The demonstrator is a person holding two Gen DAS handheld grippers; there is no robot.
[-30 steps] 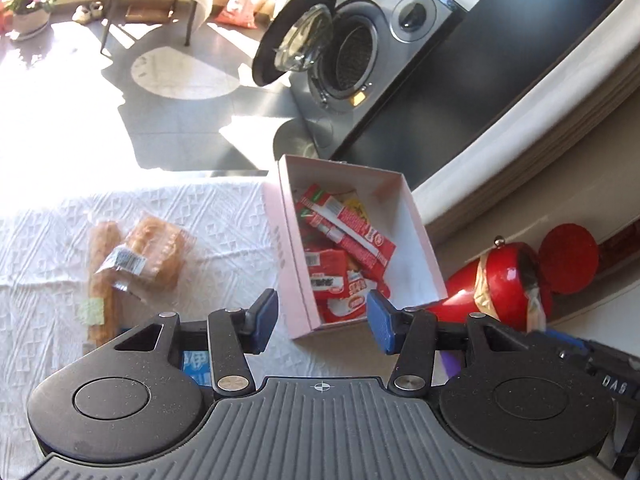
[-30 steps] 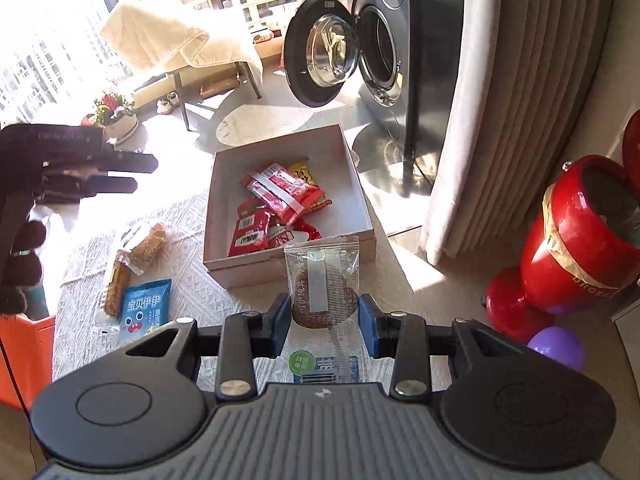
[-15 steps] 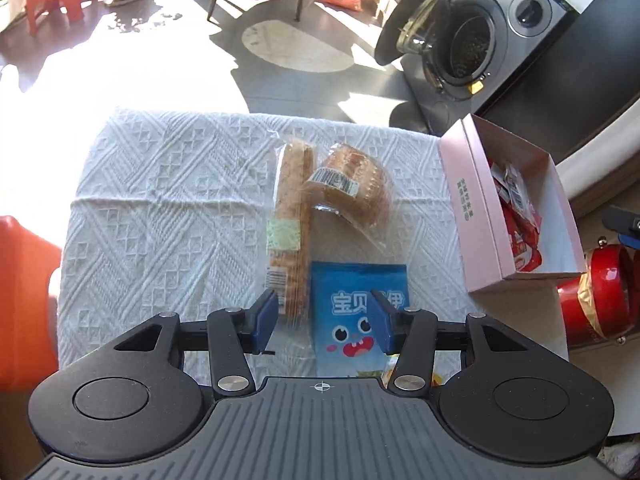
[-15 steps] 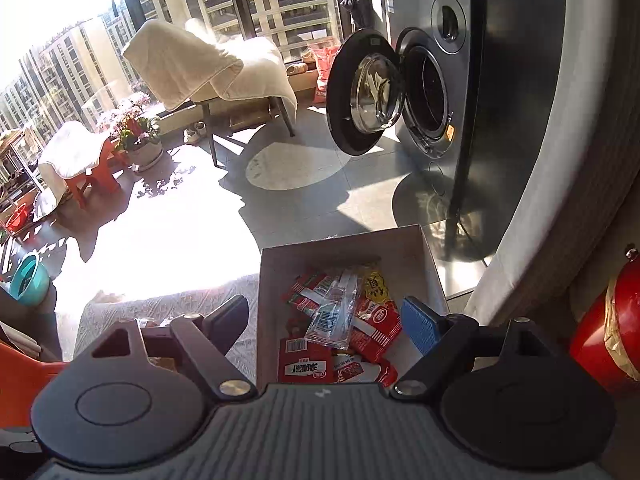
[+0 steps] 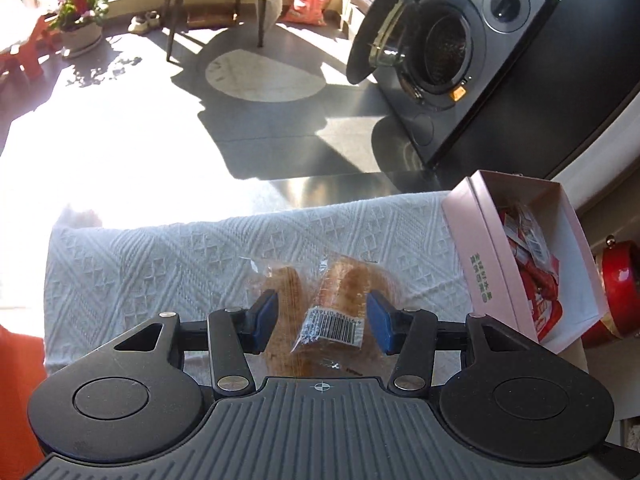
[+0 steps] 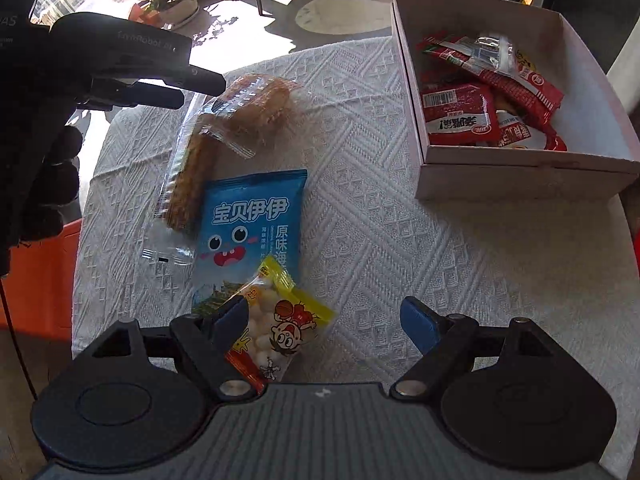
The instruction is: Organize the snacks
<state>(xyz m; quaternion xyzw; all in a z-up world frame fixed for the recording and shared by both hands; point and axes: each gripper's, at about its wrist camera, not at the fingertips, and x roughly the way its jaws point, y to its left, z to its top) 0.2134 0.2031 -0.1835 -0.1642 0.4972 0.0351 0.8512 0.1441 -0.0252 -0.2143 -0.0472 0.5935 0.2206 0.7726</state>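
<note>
On the white tablecloth (image 6: 400, 240) lie a wrapped bread bun (image 5: 340, 300), a long cracker pack (image 6: 192, 176), a blue seaweed packet (image 6: 250, 232) and a yellow candy bag (image 6: 276, 320). My left gripper (image 5: 322, 318) is open, its pads on either side of the bun and the cracker pack's end. It also shows in the right wrist view (image 6: 168, 80) above those packs. My right gripper (image 6: 324, 320) is open and empty, low over the cloth, its left finger by the candy bag. The pink box (image 6: 520, 168) at the right holds several red snack packs (image 6: 460, 114).
A red vase (image 5: 618, 280) stands beyond the box at the table's right. An orange stool (image 6: 44, 272) sits at the left edge. On the floor beyond are a washing machine (image 5: 452, 52) with its door open, a chair and a plant pot.
My left gripper moved from the box to the bread, its fingers now around it. My right gripper dropped the clear packet into the box, opened, and came back low near the candy bag.
</note>
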